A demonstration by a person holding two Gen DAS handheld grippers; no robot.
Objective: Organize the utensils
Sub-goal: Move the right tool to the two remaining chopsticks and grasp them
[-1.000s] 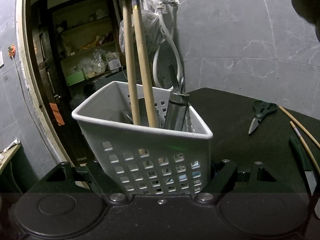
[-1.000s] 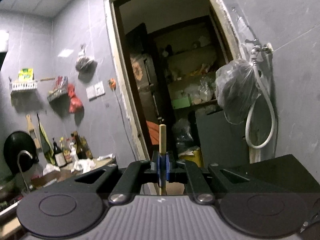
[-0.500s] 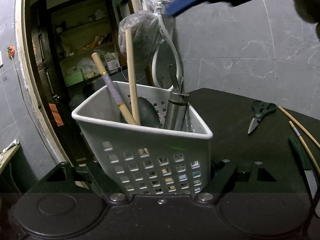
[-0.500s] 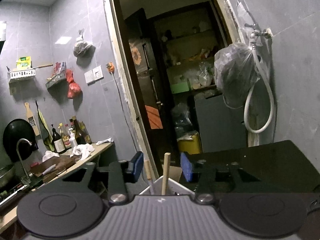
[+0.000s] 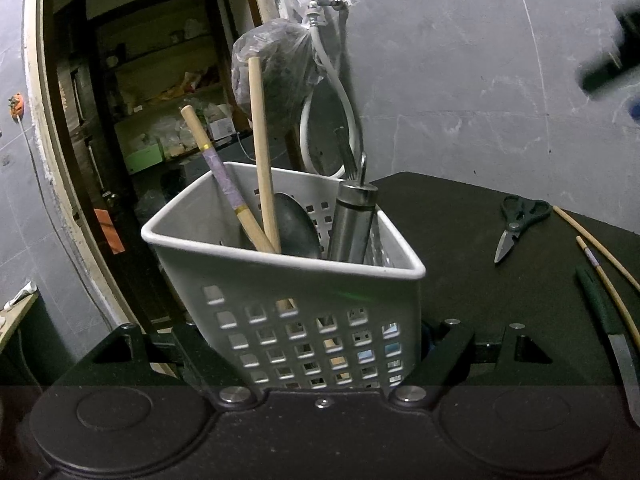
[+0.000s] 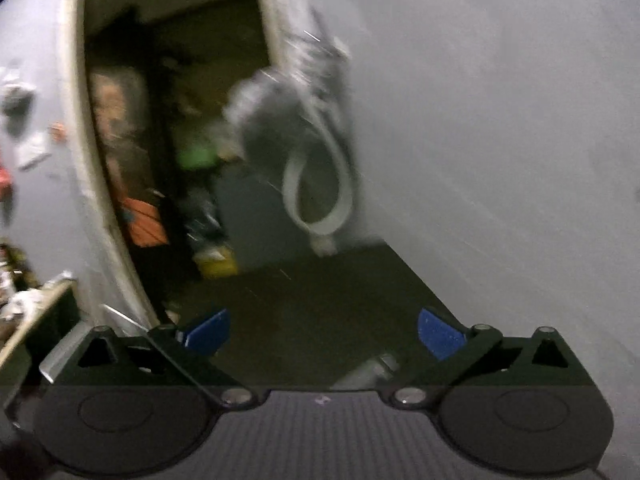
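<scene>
Black tabletop [image 5: 460, 220] fills the lower right of the left view, with scissors [image 5: 516, 224] and loose chopsticks [image 5: 600, 276] waiting at right. White basket [image 5: 288, 280], centre frame, sits clamped in the left gripper [image 5: 320, 344] to steady it for loading. Two wooden chopsticks [image 5: 262, 152], gripped a second ago, now lean inside it, and the right gripper [image 6: 322, 330] is opening, empty.

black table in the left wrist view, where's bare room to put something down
The black table is bare between the white basket and the scissors, back to the grey wall. The right edge is crowded: scissors, two chopsticks and a green-handled knife lie close together. The basket, gripped by the left gripper, fills the near left.
</scene>
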